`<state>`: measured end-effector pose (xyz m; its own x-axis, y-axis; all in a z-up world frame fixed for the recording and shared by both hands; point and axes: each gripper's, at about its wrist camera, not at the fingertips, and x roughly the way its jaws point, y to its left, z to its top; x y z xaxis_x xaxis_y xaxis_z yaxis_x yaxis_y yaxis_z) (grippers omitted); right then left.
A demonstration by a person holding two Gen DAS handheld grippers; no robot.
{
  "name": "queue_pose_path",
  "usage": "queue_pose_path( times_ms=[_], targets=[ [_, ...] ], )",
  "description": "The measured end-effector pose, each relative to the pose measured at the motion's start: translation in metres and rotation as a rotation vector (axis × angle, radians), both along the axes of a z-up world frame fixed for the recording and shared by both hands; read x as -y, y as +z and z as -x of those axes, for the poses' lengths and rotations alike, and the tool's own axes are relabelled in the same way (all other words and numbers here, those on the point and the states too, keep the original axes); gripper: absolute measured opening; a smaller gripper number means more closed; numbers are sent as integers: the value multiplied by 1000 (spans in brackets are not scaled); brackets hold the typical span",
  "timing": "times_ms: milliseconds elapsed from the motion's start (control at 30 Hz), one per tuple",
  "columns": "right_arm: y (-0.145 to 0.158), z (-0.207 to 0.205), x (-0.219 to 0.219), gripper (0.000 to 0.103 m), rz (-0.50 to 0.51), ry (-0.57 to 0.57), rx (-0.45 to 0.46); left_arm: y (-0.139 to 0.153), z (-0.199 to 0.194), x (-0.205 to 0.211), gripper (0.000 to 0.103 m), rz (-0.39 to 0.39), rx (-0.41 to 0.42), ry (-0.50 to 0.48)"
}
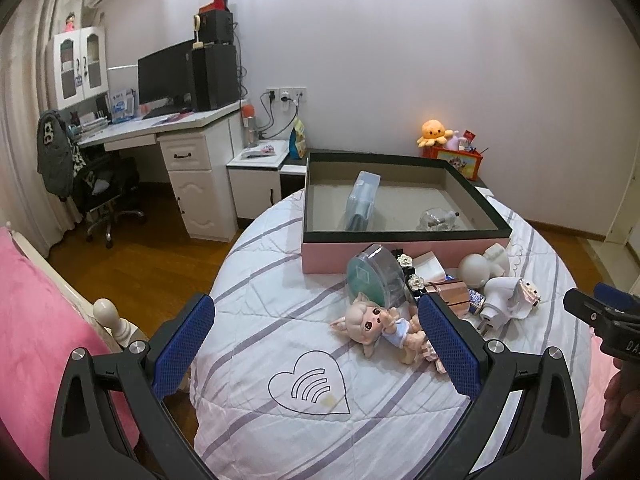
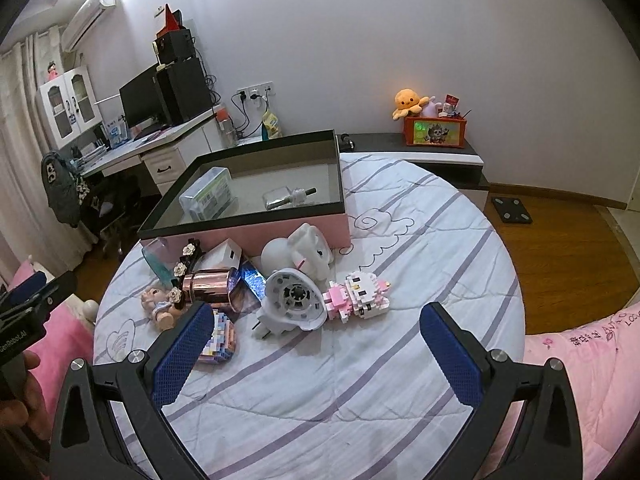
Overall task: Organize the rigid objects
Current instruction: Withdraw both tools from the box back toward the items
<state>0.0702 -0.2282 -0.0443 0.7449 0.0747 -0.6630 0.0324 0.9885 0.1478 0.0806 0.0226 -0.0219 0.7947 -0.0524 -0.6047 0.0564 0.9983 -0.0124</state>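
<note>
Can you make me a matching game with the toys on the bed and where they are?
Things:
1. glass bottle
2. doll
3. block kitty
4. orange octopus

Places:
A. on the shelf by the wall
B. inside the pink box
C. on the bedspread, right end of the pile
D. on the bedspread, near the left tongs

Pairs: 1-B, 2-D, 3-C, 4-A

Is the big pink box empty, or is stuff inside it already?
Not empty. The pink box has no lid on and holds a clear plastic case and a small glass bottle.
</note>
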Motion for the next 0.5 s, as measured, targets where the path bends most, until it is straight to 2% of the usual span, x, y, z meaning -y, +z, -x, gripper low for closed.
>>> queue_pose_path(
  times_ms=[500],
  targets=[
    [-13,-14,-7,103,16,12,-52,-28,-12,15,103,13,-87,-73]
  ],
)
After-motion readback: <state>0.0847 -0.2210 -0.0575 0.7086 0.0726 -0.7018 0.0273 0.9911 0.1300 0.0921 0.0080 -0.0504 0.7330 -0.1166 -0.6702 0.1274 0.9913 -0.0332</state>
